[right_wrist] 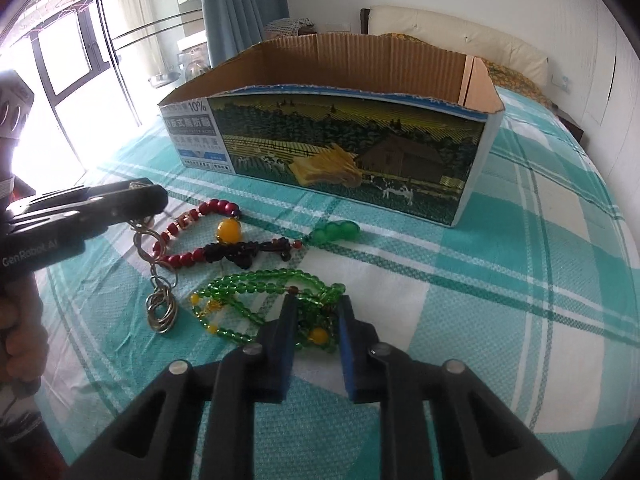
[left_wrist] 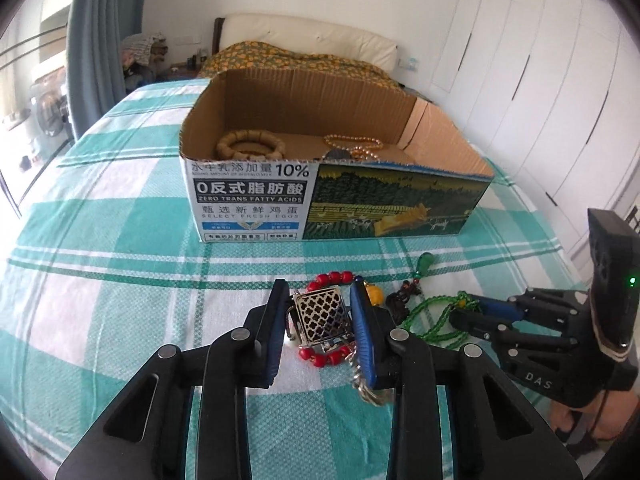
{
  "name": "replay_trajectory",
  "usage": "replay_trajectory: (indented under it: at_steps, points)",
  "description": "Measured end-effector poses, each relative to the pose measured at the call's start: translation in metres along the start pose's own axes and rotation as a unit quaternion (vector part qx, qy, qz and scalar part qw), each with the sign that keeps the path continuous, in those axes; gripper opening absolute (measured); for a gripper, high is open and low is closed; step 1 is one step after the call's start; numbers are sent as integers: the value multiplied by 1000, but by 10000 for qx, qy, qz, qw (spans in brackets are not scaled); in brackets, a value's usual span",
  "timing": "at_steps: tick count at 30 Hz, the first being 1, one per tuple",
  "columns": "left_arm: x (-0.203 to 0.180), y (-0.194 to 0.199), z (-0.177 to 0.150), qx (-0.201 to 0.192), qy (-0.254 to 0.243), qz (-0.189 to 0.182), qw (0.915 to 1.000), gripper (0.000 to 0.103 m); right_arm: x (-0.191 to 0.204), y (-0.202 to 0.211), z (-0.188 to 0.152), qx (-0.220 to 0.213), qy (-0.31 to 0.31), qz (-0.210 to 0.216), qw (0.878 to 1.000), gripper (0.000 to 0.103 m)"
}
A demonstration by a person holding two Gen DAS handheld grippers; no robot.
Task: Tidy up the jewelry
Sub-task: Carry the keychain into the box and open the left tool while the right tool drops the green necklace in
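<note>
My left gripper is shut on a silver lattice charm whose key-ring chain trails onto the bed. A red bead bracelet lies under it. My right gripper has its fingers around the green bead necklace, which lies on the bedsheet; the jaws stand a little apart. A dark tassel with a yellow bead and a green gourd pendant lie between the necklace and the cardboard box. A wooden bracelet and a pearl necklace lie inside the box.
Everything sits on a bed with a teal and white checked sheet. Pillows and a headboard are behind the box. White wardrobe doors stand at the right, a curtain and window at the left.
</note>
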State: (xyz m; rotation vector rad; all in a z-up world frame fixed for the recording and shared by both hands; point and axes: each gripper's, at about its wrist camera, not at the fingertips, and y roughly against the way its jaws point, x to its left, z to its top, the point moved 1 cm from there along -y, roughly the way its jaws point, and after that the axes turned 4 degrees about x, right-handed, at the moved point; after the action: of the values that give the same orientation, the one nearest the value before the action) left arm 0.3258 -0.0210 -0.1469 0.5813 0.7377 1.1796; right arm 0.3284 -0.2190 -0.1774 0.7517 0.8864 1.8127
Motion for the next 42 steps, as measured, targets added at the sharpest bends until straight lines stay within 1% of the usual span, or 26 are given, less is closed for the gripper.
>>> replay_trajectory:
  at_steps: [6, 10, 13, 19, 25, 30, 34, 38, 42]
  points:
    - [20, 42, 14, -173, 224, -219, 9994, 30, 2, 52, -4, -425, -230, 244, 9985, 19]
    - [32, 63, 21, -252, 320, -274, 9988, 30, 9, 84, -4, -615, -172, 210, 9977, 19]
    - [37, 77, 25, -289, 427, -328, 9981, 30, 11, 108, -2, -709, -210, 276, 9969, 19]
    - [39, 98, 39, -374, 412, -321, 9979, 30, 17, 150, 18, -1019, -169, 244, 9943, 19]
    - [37, 111, 70, -493, 265, -311, 9979, 30, 15, 168, 49, -1156, -100, 209, 9930, 19]
    - [33, 108, 111, -621, 242, -358, 9971, 30, 3, 174, 89, -1356, -130, 121, 9906, 19]
    - [28, 92, 147, -664, 138, -322, 9972, 30, -7, 167, 127, -1429, -77, -8, 9897, 19]
    - [27, 57, 173, -523, 124, -258, 9982, 30, -21, 143, 160, -1340, -97, -185, 9908, 19]
    - [29, 13, 184, -239, 154, -166, 9995, 30, -40, 102, 179, -1081, -162, -336, 9934, 19]
